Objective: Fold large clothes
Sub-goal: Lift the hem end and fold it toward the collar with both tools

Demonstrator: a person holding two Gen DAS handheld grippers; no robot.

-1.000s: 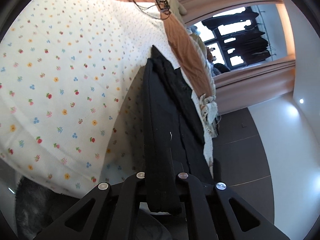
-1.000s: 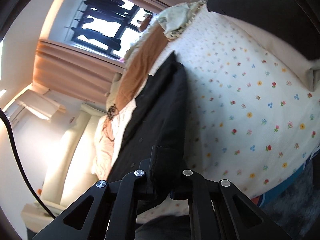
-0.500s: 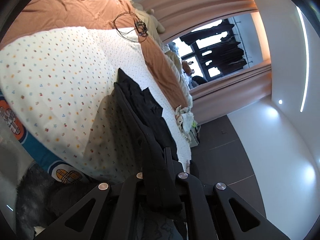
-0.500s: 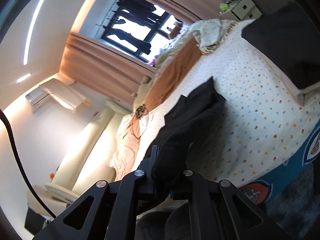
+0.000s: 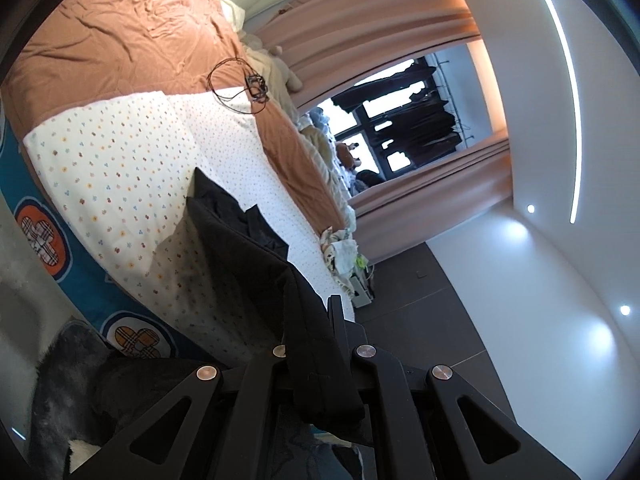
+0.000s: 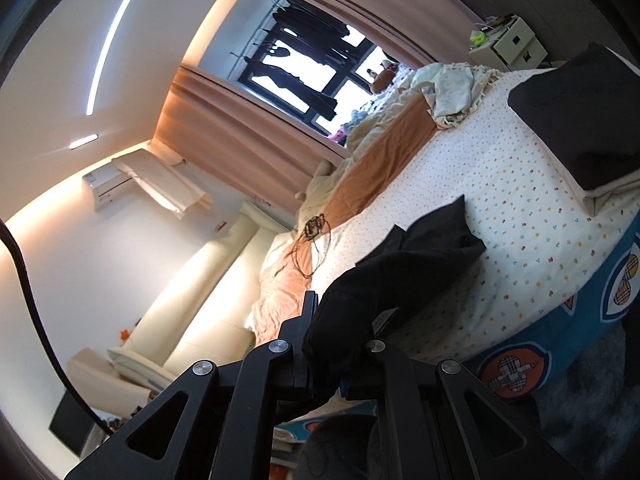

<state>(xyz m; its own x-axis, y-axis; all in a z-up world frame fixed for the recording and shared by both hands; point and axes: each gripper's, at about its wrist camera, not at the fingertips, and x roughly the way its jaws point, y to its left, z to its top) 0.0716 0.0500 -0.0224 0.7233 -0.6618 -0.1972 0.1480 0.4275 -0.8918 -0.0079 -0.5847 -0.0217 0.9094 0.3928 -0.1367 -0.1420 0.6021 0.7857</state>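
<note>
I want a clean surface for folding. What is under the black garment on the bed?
Under the black garment lies the white floral sheet, which spreads over an orange sheet. Whatever sits directly beneath the black cloth is covered.

The left gripper [image 5: 310, 320] is clamped on a fold of black garment [image 5: 248, 248]; cloth fills the gap between the jaws and hangs below them. The garment extends from the jaws up and away onto the floral-print sheet [image 5: 120, 160], where its far end rests. An orange bedspread [image 5: 120, 40] lies beyond the sheet, with a coiled black cable [image 5: 236, 84] at their boundary. A teal blanket edge [image 5: 36, 232] with checked emblems borders the sheet. Peach curtains [image 5: 380, 20] frame a window [image 5: 404, 128]. A crumpled pale cloth [image 5: 340, 248] sits at the bed corner.
</note>
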